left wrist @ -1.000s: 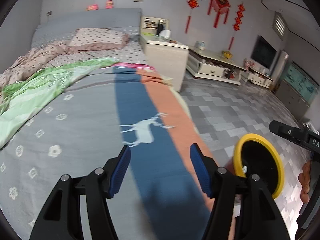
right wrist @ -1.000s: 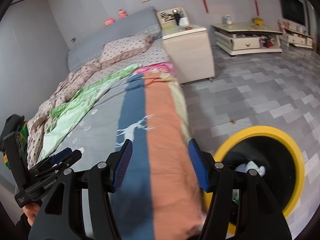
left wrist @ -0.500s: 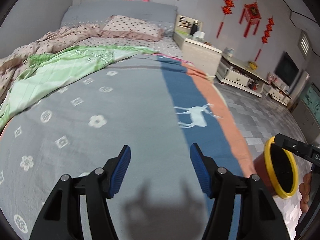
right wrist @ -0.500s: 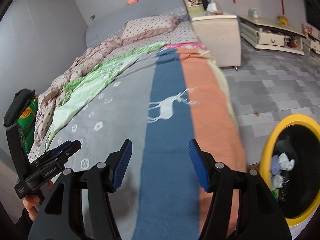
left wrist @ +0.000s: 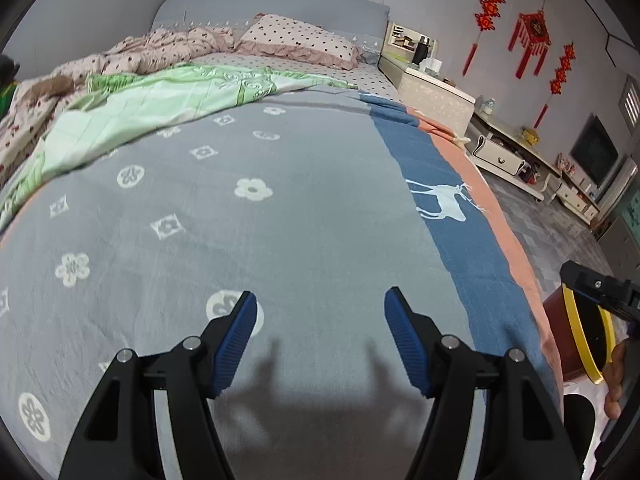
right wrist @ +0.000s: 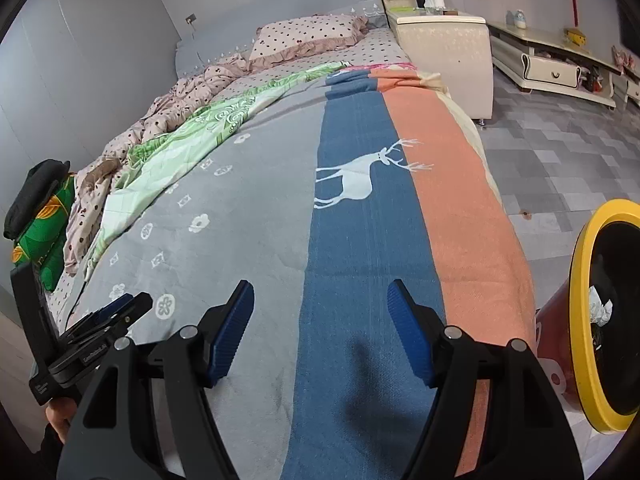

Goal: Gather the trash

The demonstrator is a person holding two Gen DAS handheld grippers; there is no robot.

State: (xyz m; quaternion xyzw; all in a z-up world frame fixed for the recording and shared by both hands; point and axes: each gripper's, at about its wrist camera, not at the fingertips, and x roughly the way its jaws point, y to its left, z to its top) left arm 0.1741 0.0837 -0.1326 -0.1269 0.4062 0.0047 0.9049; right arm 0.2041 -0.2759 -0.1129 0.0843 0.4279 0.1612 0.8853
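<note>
Hovering over the bed (left wrist: 304,216) with both tools, I am looking for the next scrap to pick up. My left hand-held gripper (left wrist: 320,336) is opening, with nothing between its blue pads, only the grey flowered blanket (left wrist: 200,240) below. My right hand-held gripper (right wrist: 320,330) is opening too, and it is holding nothing over the blue stripe with the white deer (right wrist: 360,178).

I am seeing no loose trash on the bedding from either view. The only trash in sight is the crumpled white paper (right wrist: 600,308) already lying inside the yellow-rimmed bin (right wrist: 580,320), which is standing on the floor just beside the bed's edge, to my right.

Judging by those wads, the trash is going to be light, soft and easily crushed, so it should need only a gentle squeeze. I would be taking any such scrap across its bulkiest middle, so that the pads bite into folds and not a thin flap that could tear or slip free. On the soft blanket I am risking pinching the cloth along with the paper, so I would be closing just above the fabric.
</note>
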